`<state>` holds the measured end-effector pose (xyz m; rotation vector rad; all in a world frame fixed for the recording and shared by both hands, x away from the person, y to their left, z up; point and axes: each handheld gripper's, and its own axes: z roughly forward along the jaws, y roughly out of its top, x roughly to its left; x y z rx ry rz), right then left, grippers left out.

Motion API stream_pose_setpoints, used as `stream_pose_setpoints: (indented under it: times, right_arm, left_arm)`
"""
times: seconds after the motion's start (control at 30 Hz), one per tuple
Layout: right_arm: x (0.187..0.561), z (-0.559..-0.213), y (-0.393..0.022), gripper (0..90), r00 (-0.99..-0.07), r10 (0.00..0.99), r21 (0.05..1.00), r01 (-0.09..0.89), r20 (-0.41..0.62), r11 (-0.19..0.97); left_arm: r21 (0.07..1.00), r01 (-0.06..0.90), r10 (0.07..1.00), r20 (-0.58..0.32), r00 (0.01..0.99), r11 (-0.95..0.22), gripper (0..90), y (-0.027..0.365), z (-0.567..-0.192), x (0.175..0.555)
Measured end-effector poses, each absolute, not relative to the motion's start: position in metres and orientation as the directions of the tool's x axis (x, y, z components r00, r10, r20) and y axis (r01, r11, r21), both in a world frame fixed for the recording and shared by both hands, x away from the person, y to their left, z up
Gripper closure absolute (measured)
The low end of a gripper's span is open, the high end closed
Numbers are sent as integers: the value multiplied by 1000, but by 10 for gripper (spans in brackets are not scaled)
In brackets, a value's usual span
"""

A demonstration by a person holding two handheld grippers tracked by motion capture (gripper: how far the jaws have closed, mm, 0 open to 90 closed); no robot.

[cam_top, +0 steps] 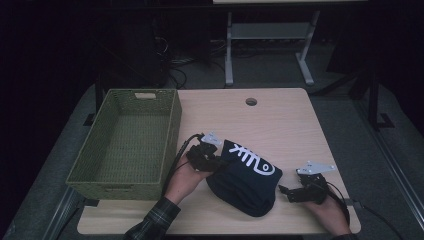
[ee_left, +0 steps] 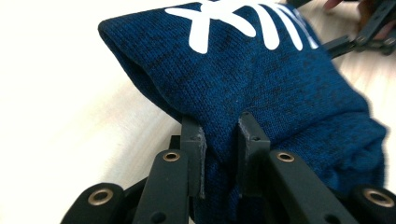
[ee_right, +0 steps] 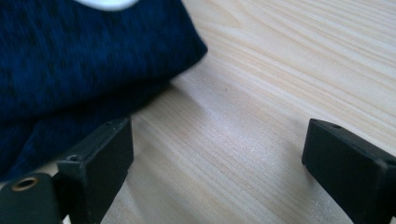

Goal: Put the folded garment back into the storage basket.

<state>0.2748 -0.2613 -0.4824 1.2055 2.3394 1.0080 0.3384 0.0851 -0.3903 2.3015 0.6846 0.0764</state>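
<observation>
A light wood tabletop (cam_top: 280,125) fills the middle of the high view, with a small round hole (cam_top: 251,102) near its far edge. At its left end stands a green woven basket (cam_top: 172,131), rectangular, with a handle slot in its far wall; nothing lies inside it. Grey floor (cam_top: 395,150) surrounds the tabletop. Behind, in the dim background, a white frame with two legs (cam_top: 229,50) stands on the floor, and dark cables (cam_top: 175,70) trail to its left.
</observation>
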Motion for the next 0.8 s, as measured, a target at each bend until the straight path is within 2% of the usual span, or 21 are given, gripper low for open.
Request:
stream_pose_setpoints:
  times: [0.23,0.5,0.8]
  right_arm:
    - [275,-482,-261,86,-592,805,715,578,34,394]
    - [275,-482,-261,85,-592,805,715,578,34,394]
    - [275,-483,-261,86,-591,806,716,577,35,393]
  left_arm:
    - [654,434,482,-119,868,-620,763,85,-366,340]
    - [639,440,461,-148,875,-631,764,89,-343,346]
    - [616,429,445,-139,884,-660,765,93,-315,351]
